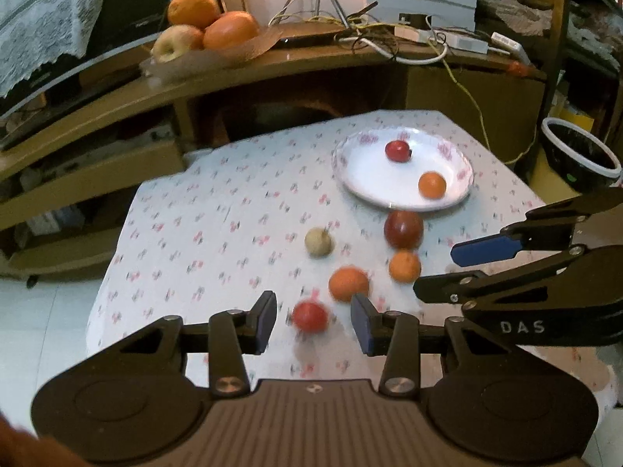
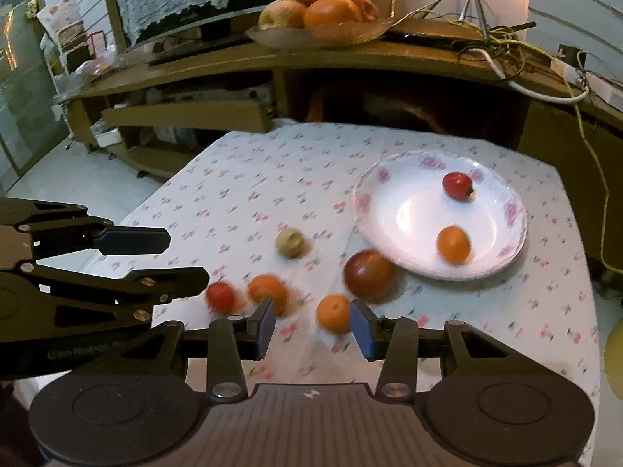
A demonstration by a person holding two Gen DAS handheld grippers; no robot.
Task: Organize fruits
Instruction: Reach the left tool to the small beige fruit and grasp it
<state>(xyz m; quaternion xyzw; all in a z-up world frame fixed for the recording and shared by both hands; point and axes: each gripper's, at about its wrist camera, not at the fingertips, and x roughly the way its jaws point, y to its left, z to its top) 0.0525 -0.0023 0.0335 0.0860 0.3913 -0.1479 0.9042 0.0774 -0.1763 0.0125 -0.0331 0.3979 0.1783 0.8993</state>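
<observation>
I judge the job well short of half done: two fruits lie in the plate [image 2: 514, 210] and five are loose on the table [image 2: 241, 179].

Nearest me, my left hand-held gripper [image 1: 313, 321] is open with nothing in it, its pads clear of the small red fruit [image 1: 310, 316] that sits on the cloth between and below them, by the near edge. My right hand-held gripper [image 2: 312, 325] is also partly open and empty; a small orange [image 2: 334, 313] lies just beyond its tips, not gripped.

A bigger orange [image 2: 268, 294] lies just beside the red fruit. Further in comes a large dark red apple [image 2: 369, 273], touching or nearly touching the plate's near rim, and to its left, apart from the rest, a pale brownish fruit [image 2: 291, 242] near the table's middle.

The plate stands toward the far right corner and holds one orange [image 2: 453, 244] and one small red fruit [image 2: 457, 186], well apart.

Count: seven fruits on the table in all — three oranges, two small red ones, one dark apple, one pale fruit. One plate. Left to do: all five loose fruits.
</observation>
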